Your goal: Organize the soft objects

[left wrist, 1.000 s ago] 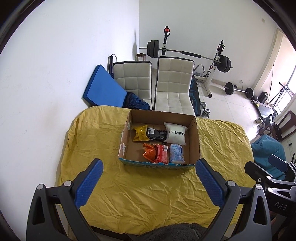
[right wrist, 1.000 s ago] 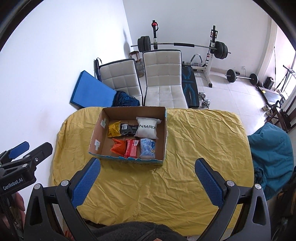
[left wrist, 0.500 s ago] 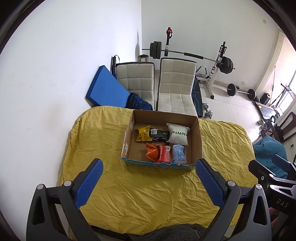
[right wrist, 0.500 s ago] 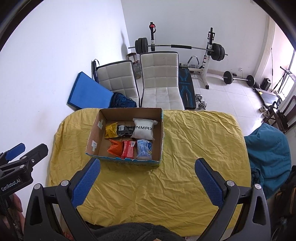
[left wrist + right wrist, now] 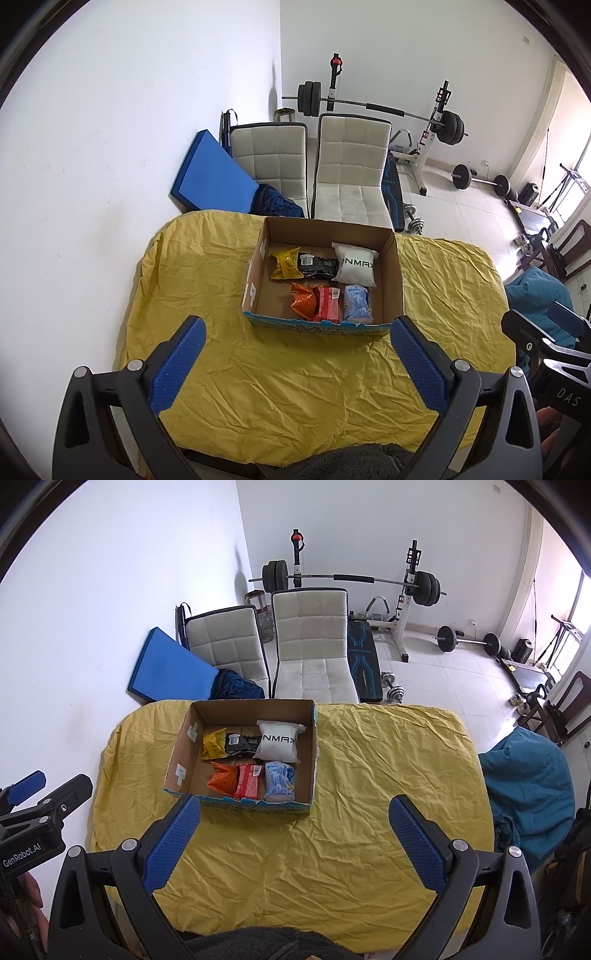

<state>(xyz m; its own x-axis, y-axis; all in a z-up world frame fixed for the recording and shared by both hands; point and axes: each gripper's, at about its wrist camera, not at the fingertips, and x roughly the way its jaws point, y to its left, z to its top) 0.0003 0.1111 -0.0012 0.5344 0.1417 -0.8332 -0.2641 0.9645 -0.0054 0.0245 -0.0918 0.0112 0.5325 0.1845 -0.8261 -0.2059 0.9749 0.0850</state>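
Observation:
An open cardboard box stands on the yellow-covered table. Inside lie several soft packets: a white NMAX pouch, a black packet, a yellow packet, an orange packet, a red packet and a pale blue packet. My left gripper and right gripper are both open and empty, held above the table's near side, well back from the box.
Two white padded chairs stand behind the table, with a blue mat against the wall. A weight bench with barbell is at the back. A teal beanbag sits right of the table.
Both grippers have drawn back and risen slightly, so the box and table look a little smaller and farther. The jaws stay open. Nothing in the box has moved.

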